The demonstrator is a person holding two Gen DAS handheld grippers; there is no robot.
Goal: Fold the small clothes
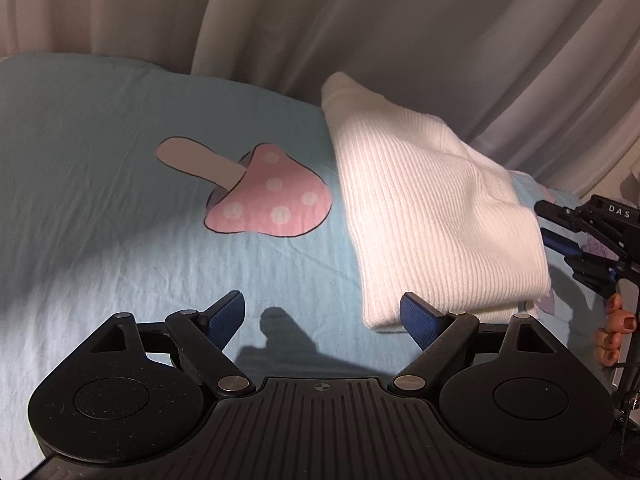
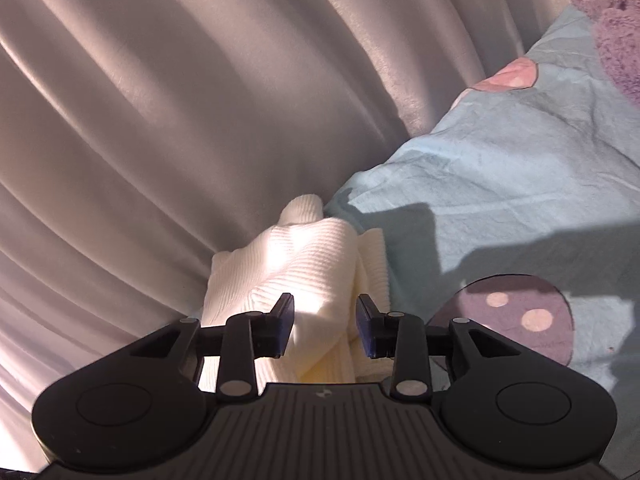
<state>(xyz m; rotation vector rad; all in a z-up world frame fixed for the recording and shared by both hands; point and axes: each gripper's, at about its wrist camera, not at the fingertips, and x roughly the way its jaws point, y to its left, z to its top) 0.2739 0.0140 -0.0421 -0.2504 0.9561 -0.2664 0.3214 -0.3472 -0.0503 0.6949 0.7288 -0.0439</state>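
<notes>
The folded white knit garment point(image 1: 436, 216) is laid on the bed sheet point(image 1: 100, 200) — ahead-right of the wide-open left claw point(image 1: 322, 316). The right claw point(image 2: 325, 324) is parted, empty — garment beneath.

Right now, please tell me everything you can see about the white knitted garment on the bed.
The white garment is a ribbed knit, soft and thick-looking, folded into a rough rectangle of several layers. It lies flat on the light blue bedsheet, beside the pink mushroom print and close to the pale curtain. Sunlight falls across it. The right gripper stands at one end, its fingers apart with knit between them but not pinched. The left gripper is wide open near its front corner, not touching.
</notes>
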